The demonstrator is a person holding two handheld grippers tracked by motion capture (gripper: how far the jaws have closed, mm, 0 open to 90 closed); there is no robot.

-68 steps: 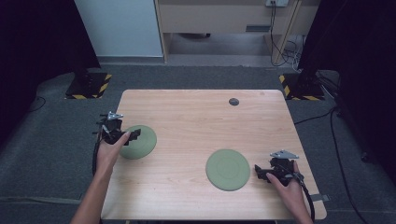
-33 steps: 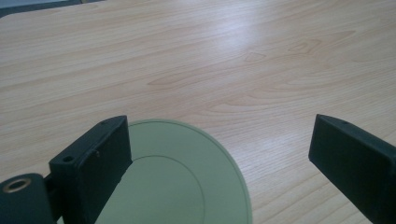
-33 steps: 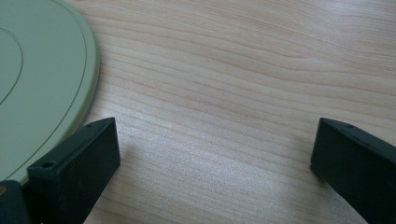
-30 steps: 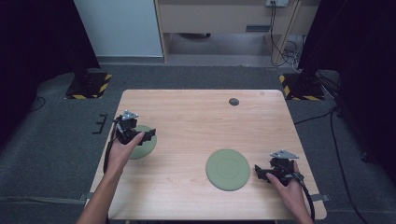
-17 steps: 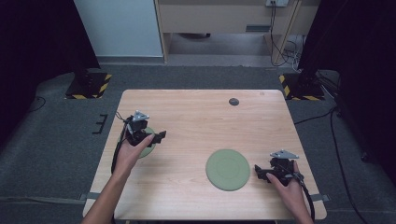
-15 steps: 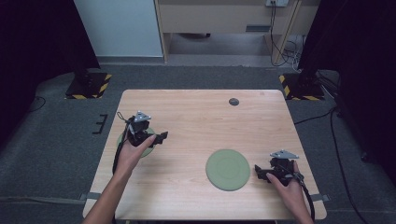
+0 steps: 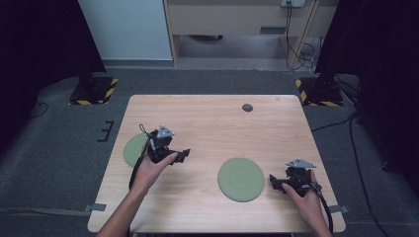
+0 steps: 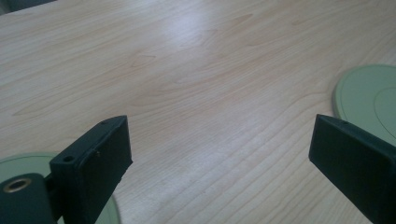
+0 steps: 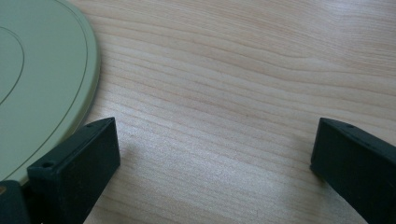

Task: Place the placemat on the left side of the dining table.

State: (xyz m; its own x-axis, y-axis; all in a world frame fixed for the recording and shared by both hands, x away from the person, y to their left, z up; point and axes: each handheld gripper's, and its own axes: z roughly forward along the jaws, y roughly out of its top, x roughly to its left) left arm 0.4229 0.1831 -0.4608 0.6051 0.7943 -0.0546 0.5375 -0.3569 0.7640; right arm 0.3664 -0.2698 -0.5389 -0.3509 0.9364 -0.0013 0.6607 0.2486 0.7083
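The room has grey carpet (image 7: 59, 197) around a light wooden table (image 7: 207, 128). No legible writing. One green plate (image 7: 241, 178) lies just left of the right gripper (image 7: 275, 183), jaws apart. A second green plate (image 7: 134, 149) lies behind the left gripper (image 7: 184, 155), jaws apart, empty.

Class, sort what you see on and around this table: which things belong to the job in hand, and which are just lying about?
Part of the job:
- left plate, beside the open left gripper
- right plate, next to the open right gripper

Just lying about:
- small dark disc near the table's far edge
- striped floor blocks
- cables by the wall
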